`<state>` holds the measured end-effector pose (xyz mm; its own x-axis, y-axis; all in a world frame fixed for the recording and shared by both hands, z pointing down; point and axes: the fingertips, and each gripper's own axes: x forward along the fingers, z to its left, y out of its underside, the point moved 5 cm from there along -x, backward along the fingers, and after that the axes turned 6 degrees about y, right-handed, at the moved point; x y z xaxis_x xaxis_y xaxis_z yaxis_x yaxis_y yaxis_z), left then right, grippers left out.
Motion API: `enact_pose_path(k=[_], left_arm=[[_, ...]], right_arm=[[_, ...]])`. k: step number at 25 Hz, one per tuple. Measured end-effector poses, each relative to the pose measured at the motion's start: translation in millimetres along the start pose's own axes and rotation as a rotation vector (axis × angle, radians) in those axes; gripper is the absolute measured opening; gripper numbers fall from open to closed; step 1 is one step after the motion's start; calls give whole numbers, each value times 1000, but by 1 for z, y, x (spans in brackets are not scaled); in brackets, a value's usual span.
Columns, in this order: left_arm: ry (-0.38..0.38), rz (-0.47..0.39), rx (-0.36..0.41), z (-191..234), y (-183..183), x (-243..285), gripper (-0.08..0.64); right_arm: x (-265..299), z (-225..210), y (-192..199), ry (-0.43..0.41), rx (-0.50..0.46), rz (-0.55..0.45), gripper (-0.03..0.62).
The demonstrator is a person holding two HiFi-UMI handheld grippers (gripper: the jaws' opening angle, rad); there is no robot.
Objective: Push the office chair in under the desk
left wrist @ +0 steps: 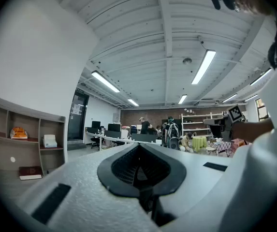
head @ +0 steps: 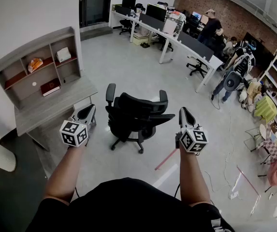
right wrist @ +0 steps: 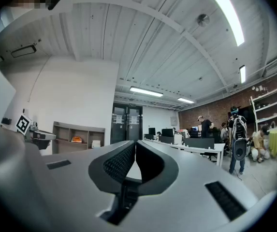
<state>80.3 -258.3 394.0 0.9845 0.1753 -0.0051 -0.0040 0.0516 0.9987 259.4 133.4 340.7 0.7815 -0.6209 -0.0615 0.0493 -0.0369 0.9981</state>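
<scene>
Your left tongs point(head: 89, 111) and your right tongs point(head: 183, 113) are both closed with nothing between their jaws. Each gripper view shows the dark ribbed pads pressed together. You hold both pairs level, out in front of you, well apart from each other.

The black office chair point(head: 137, 113) with mesh back and two armrests stands on the pale grey floor point(head: 128, 57) between your two tongs and a little beyond them. Neither pair touches it. It sits on its wheeled base just to the right of the grey worktop point(head: 44, 109) in the head view, fully out in the open and not tucked beneath it.

A grey shelf unit point(head: 12, 57) rises along the back of the worktop, against the white wall, and a red book point(head: 50, 87) lies in one of its lower compartments.
</scene>
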Motion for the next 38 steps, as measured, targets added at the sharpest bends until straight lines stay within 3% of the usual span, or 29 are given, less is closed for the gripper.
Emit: enact_pose_path(k=[12,25,38], left_arm=[[-4,27,3,-29,8,36,15],[-47,61,15,-74,13,80,17],[-97,115,3,-74,32,90,17]], right_arm=[[2,-46,13,-13,20,13,15],[14,-112,35,-82,76,20,15],[39,-124,54,-141,89,62,16]])
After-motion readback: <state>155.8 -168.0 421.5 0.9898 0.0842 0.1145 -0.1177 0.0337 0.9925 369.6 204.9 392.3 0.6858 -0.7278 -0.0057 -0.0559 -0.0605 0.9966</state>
